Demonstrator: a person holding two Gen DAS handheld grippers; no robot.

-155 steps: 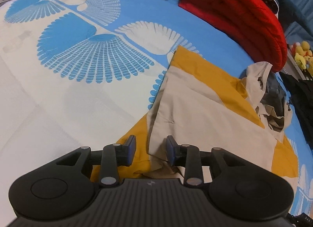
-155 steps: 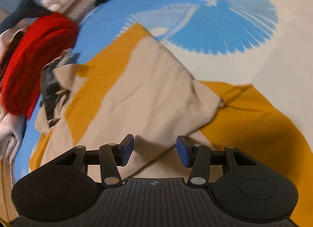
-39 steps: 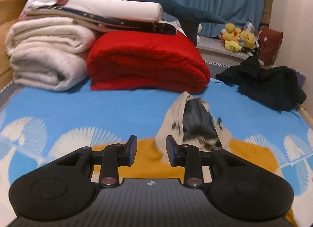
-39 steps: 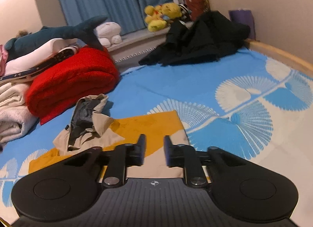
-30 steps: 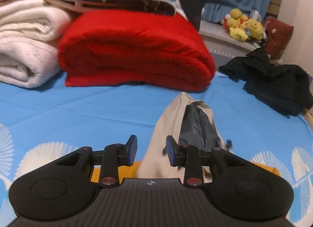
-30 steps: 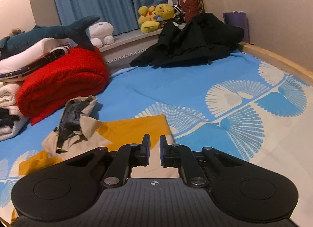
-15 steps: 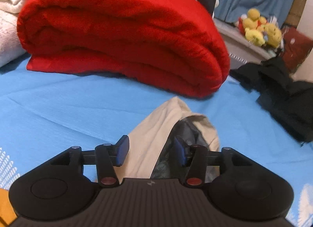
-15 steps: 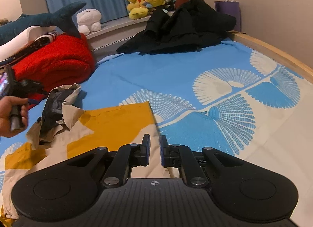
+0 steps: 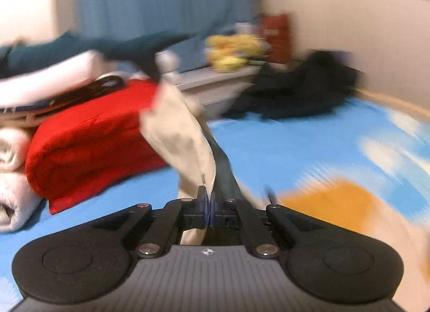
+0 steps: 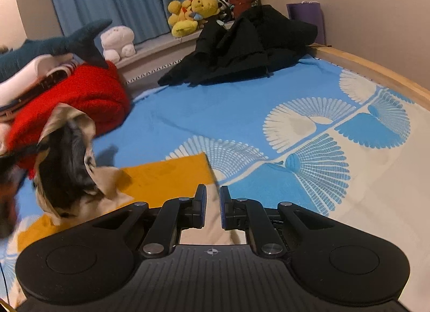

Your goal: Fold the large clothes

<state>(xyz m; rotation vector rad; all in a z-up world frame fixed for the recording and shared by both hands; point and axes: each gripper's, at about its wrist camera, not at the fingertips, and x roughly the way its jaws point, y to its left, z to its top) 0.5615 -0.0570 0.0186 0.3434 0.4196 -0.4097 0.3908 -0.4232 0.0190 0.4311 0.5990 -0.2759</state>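
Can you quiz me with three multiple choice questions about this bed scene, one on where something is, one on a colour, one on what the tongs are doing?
1. Where does the heap of black clothes lie?
A. at the far end of the blue patterned bedspread, below the windowsill toys
B. on top of the folded red blanket
C. under the right tongs

2. What colour is the folded fleece blanket beside the hooded garment?
A. green
B. red
C. purple

3. What state are the left tongs in?
A. wide open
B. shut on nothing
C. shut on the beige hood of the beige and mustard jacket

Answers: 1 A, it sits below the yellow plush toys. 2 B, plainly red. 3 C, beige cloth runs between the closed tips, while the right tongs stand open.
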